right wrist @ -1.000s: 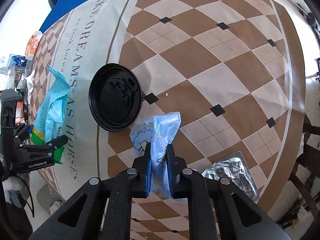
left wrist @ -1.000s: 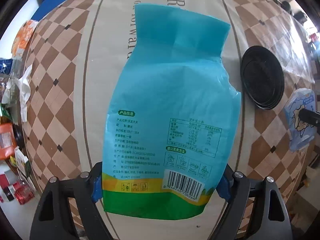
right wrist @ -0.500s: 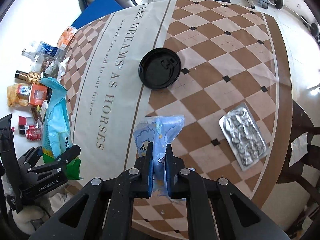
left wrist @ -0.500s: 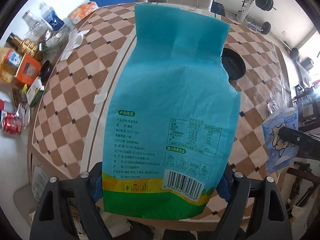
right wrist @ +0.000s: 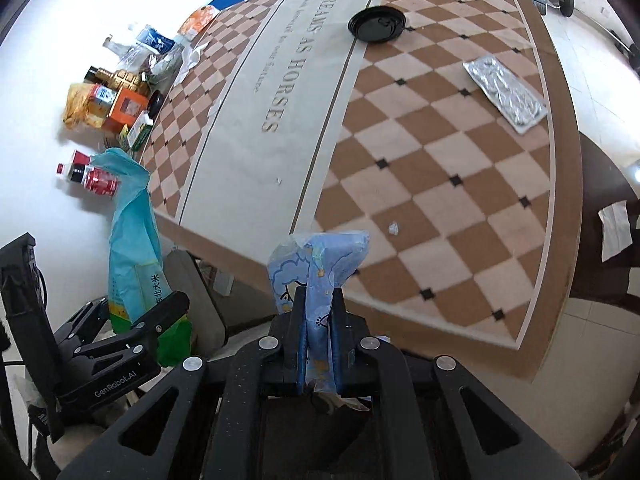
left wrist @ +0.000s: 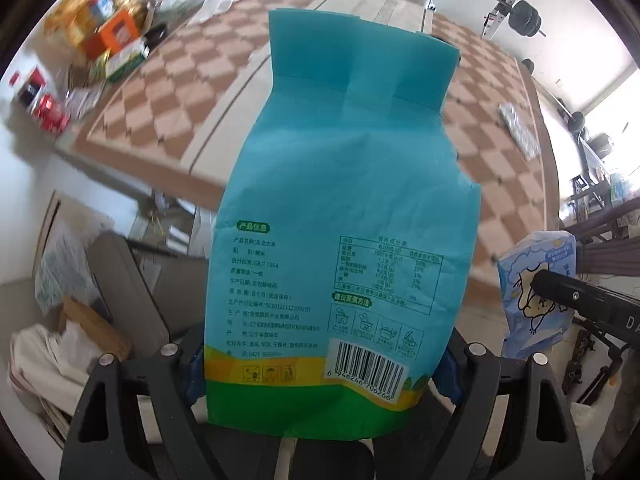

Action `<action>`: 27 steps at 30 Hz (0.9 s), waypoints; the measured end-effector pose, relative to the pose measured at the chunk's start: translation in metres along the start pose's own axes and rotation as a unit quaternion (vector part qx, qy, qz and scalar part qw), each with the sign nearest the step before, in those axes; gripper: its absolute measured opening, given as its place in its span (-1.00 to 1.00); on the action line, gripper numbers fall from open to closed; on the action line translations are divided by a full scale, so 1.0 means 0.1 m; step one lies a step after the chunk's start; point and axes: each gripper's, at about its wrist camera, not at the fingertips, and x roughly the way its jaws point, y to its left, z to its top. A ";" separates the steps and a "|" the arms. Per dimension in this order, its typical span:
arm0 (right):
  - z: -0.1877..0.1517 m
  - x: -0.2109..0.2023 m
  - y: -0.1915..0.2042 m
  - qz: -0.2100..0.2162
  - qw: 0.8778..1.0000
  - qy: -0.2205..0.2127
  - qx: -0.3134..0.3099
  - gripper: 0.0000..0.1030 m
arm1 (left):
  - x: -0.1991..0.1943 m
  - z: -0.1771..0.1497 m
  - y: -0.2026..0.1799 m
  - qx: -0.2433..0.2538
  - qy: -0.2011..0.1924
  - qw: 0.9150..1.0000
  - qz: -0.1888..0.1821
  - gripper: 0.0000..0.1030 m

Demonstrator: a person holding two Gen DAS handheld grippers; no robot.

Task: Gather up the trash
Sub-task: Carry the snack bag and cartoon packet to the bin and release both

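**Two wrappers carried off the counter**

The teal rice bag [left wrist: 344, 208], creased and flat, hangs clamped in the left hand-held gripper [left wrist: 320, 364]. At its 3 o'clock, the right hand-held gripper [right wrist: 318, 344] pinches a crumpled blue wrapper [right wrist: 316, 264]. Both hang past the counter [right wrist: 420, 200] edge. Best held firm until over a bin; none is visible.

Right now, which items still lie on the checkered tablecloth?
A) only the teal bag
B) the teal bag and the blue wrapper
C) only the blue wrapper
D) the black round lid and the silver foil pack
D: in the right wrist view the black round lid and the silver foil pack rest on the checkered tablecloth, while each tool holds one bag.
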 end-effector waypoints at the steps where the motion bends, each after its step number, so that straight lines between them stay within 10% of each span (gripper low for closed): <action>1: -0.19 0.04 0.00 0.002 1.000 0.007 0.003 -0.81 | 0.04 -0.15 0.03 -0.003 0.007 1.000 -0.001 0.64; 13: -1.49 1.17 -0.39 -0.040 0.992 0.117 0.021 -0.81 | 1.33 -1.01 0.13 -0.048 0.138 0.989 -0.035 0.64; 27: -1.48 3.61 -1.40 -0.051 0.985 0.134 0.097 -0.82 | 3.84 -0.91 0.18 -0.062 0.201 0.974 -0.083 0.77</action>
